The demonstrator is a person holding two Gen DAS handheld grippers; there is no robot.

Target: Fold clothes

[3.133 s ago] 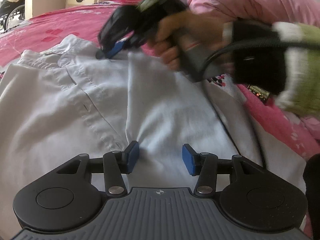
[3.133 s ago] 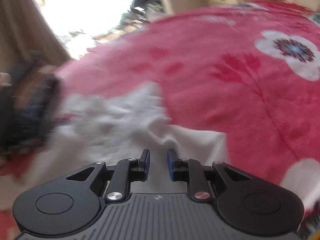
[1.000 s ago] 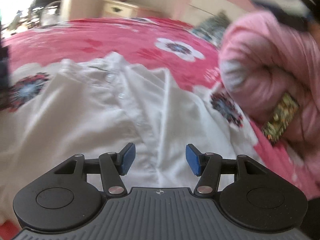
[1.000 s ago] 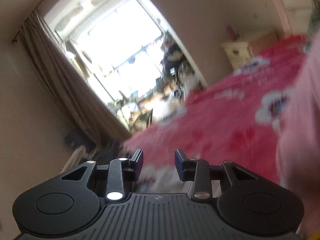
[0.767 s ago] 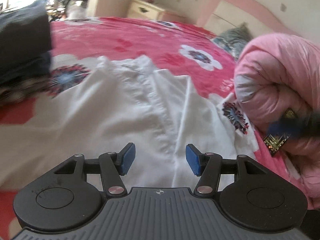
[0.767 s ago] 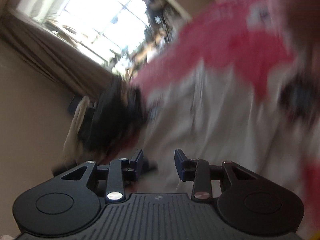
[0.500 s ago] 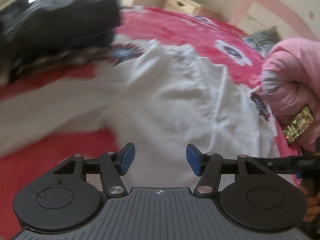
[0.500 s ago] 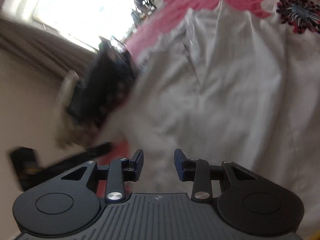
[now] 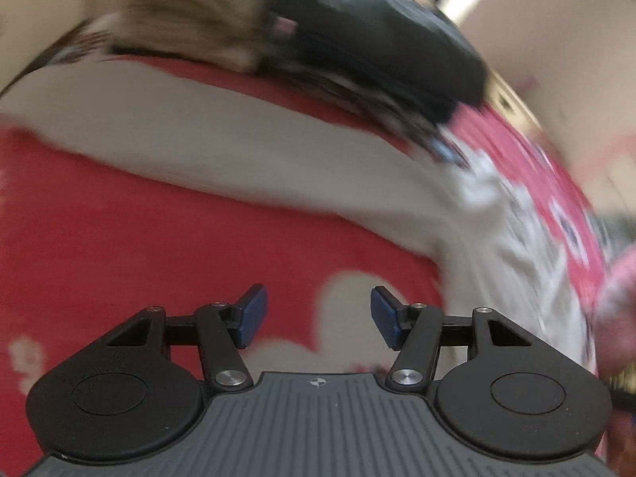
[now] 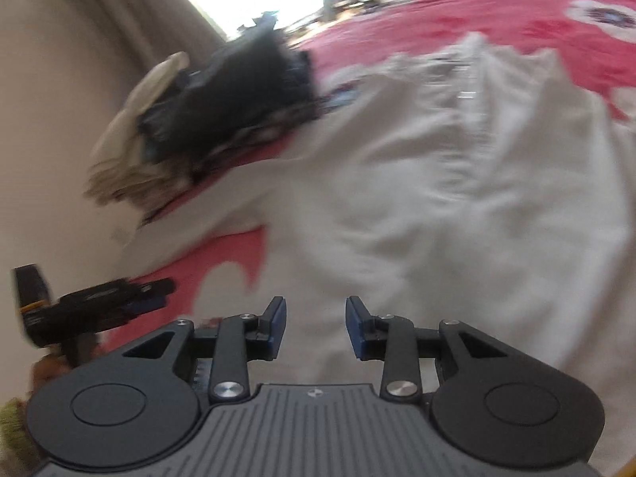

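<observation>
Left wrist view: my left gripper (image 9: pixel 318 314) hangs over the red bedspread (image 9: pixel 139 246), jaws spread wide, nothing between them. The white shirt (image 9: pixel 246 159) lies ahead, one sleeve stretched out leftward across the bed below the dark clothes pile (image 9: pixel 377 39). Half a second ago this view sat over the shirt body; now it has swung left toward the sleeve side.

Right wrist view: my right gripper (image 10: pixel 316 326) is released too, empty, over the shirt's lower body (image 10: pixel 457 206), which is spread flat and wrinkled. The left gripper (image 10: pixel 119 298) shows off to the left. Framing has shifted only slightly here.

Handling: thin, light, limp cloth, likely to sag and slide; I'd pinch seam edges, cuff or shoulder.
</observation>
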